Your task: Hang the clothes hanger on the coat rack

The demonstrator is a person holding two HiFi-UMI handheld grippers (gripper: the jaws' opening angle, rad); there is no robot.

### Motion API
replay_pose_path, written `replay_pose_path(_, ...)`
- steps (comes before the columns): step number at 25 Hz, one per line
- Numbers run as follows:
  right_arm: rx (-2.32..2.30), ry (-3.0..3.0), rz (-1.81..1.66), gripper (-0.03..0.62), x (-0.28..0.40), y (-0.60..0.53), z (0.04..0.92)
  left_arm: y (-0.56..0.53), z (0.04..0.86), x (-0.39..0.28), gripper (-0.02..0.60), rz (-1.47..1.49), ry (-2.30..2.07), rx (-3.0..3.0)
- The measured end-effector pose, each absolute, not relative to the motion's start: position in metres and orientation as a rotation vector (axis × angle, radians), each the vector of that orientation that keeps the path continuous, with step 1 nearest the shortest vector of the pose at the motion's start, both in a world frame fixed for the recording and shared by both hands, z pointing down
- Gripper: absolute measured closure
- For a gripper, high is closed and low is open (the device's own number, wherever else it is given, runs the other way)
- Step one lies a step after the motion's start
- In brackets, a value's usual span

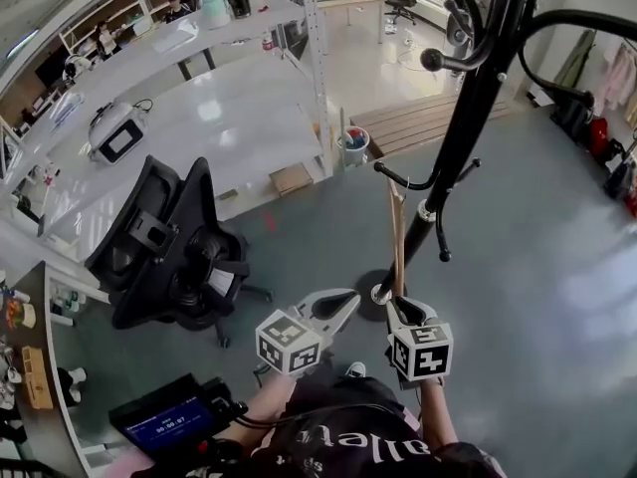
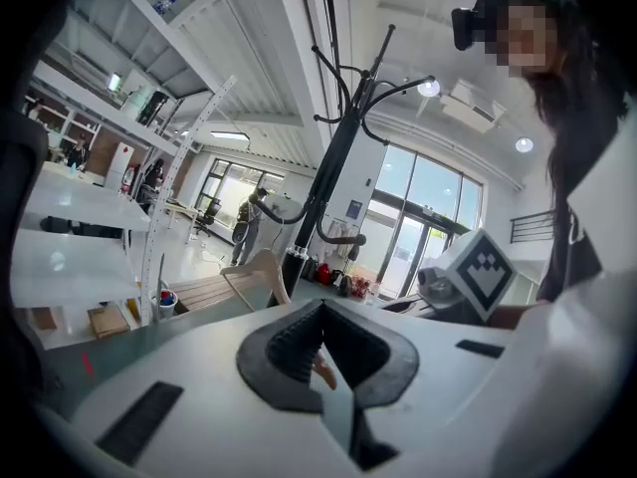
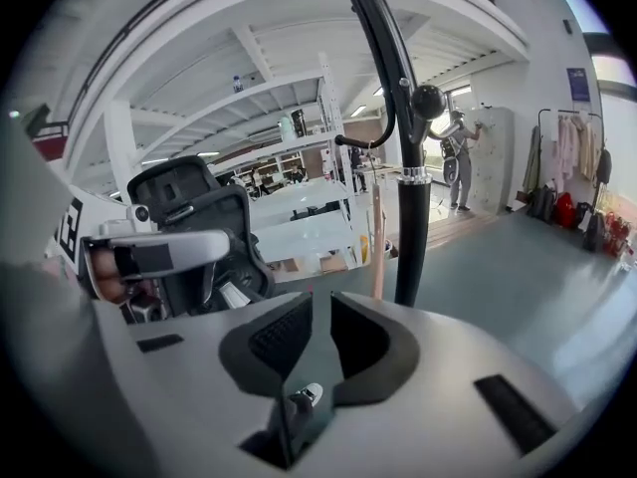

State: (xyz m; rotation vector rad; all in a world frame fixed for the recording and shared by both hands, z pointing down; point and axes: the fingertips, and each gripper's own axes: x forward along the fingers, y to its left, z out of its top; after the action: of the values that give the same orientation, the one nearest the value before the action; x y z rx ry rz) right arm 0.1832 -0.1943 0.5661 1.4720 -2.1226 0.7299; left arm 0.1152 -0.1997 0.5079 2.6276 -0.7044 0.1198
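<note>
The black coat rack (image 1: pixel 468 118) rises from its round base on the grey floor. A light wooden hanger (image 1: pixel 397 232) hangs edge-on from a low hook beside the pole. My right gripper (image 1: pixel 396 305) sits just below the hanger's lower end, jaws a narrow gap apart with nothing between them. My left gripper (image 1: pixel 350 299) is to its left, shut and empty. In the left gripper view the hanger (image 2: pixel 261 267) shows beside the rack (image 2: pixel 333 167), beyond the gripper (image 2: pixel 320 312). In the right gripper view the hanger (image 3: pixel 378 242) hangs left of the pole (image 3: pixel 410 217), past the gripper (image 3: pixel 321 302).
A black office chair (image 1: pixel 169 237) stands at the left, close to the grippers. White tables (image 1: pixel 199 118) and shelving lie behind it, with a small bucket (image 1: pixel 354 145) and a low wooden platform (image 1: pixel 418 122) near the rack. Clothes (image 1: pixel 617 88) hang at the far right.
</note>
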Motion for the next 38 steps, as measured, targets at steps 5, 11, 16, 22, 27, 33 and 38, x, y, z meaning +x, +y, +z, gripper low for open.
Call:
replay_pose_path(5, 1.457, -2.151, 0.744, 0.531, 0.174, -0.169, 0.567, -0.177, 0.517, 0.106, 0.581, 0.146, -0.726, 2.61)
replay_pose_path(11, 1.515, -2.21, 0.717, 0.531, 0.17, -0.147, 0.542, -0.161, 0.503, 0.103, 0.581, 0.128, -0.704, 2.639)
replay_pose_path(16, 1.562, -2.185, 0.729, 0.532, 0.144, -0.122, 0.533, -0.132, 0.494, 0.078, 0.581, 0.125, -0.637, 2.66)
replay_pose_path(22, 1.656, -2.163, 0.785, 0.548, 0.09, -0.096, 0.528, -0.102, 0.495, 0.021, 0.581, 0.146, -0.565, 2.678)
replay_pose_path(27, 1.744, -2.129, 0.814, 0.554, 0.049, -0.068, 0.532, -0.075, 0.511, -0.031, 0.581, 0.183, -0.508, 2.676)
replay_pose_path(33, 1.834, -2.053, 0.88, 0.562, 0.018, -0.023, 0.539, -0.049, 0.519, -0.063, 0.581, 0.195, -0.427, 2.668)
replay_pose_path(38, 1.871, -2.02, 0.881, 0.566, 0.014, 0.002, 0.535, -0.032, 0.51, -0.058, 0.581, 0.152, -0.369, 2.683)
